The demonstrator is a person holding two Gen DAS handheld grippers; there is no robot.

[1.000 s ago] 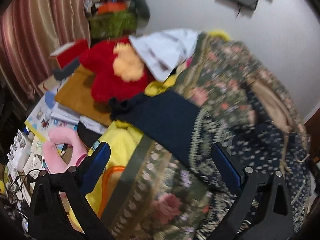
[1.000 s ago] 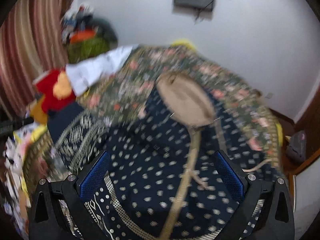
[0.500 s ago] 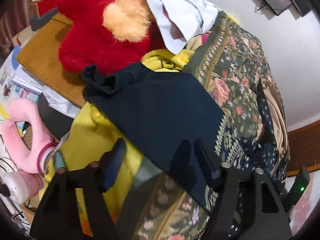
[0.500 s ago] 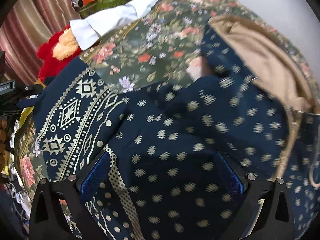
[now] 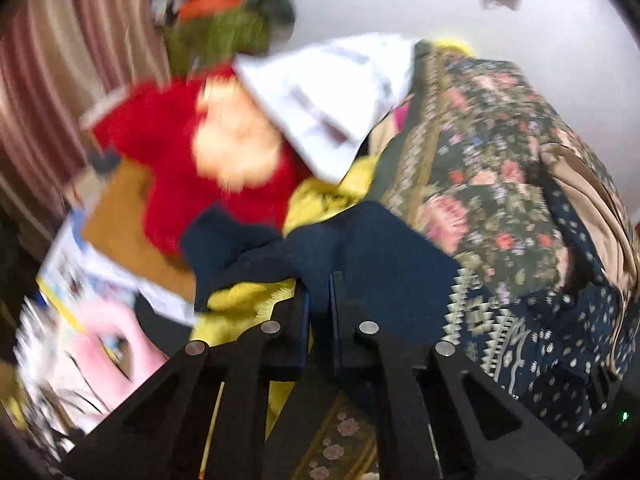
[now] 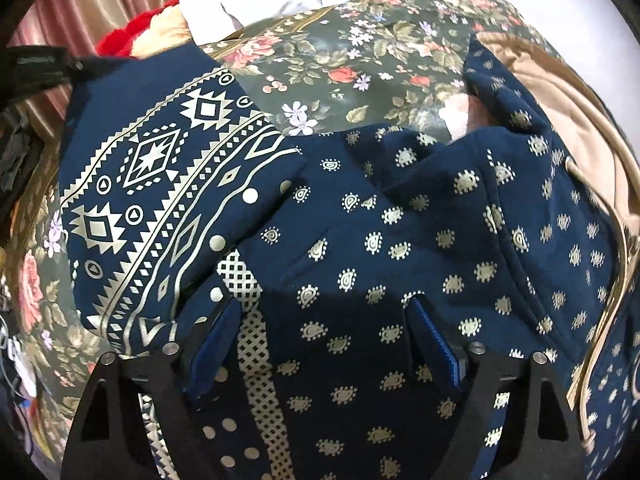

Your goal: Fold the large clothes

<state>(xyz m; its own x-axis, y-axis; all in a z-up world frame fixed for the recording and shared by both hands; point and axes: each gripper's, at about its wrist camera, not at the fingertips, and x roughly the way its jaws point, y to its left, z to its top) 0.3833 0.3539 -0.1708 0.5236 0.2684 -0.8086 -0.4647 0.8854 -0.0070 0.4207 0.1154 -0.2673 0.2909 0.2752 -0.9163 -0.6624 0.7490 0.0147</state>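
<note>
- Left wrist view: left gripper (image 5: pixel 319 312) seen with jaws together, clamped on plain navy edge of navy garment (image 5: pixel 384 264). Judged a pinch on a sleeve end or hem, taken to lift or carry that edge over for a fold.
- Garment draped across floral bedspread (image 5: pixel 492 184), held edge raised above yellow cloth (image 5: pixel 240 300). Frame blurred, so exact part of garment gripped not determinable.
- Red plush toy (image 5: pixel 188 172) and white cloth (image 5: pixel 332 100) noted beyond, apart from the held edge; likely clutter, not part of the fold.
- Right wrist view: right gripper (image 6: pixel 324 344) seen with jaws apart, 2 fingers straddling paisley-printed body of navy garment (image 6: pixel 400 248), nothing pinched. Contact with fabric not determinable.
- Geometric-print sleeve (image 6: pixel 160 184) lying folded over garment body, on floral bedspread (image 6: pixel 360 56). Placement of open gripper judged a pin or ready grasp near the fold line.
- Tan lining (image 6: pixel 560 104) visible at far right, probably a hood.
</note>
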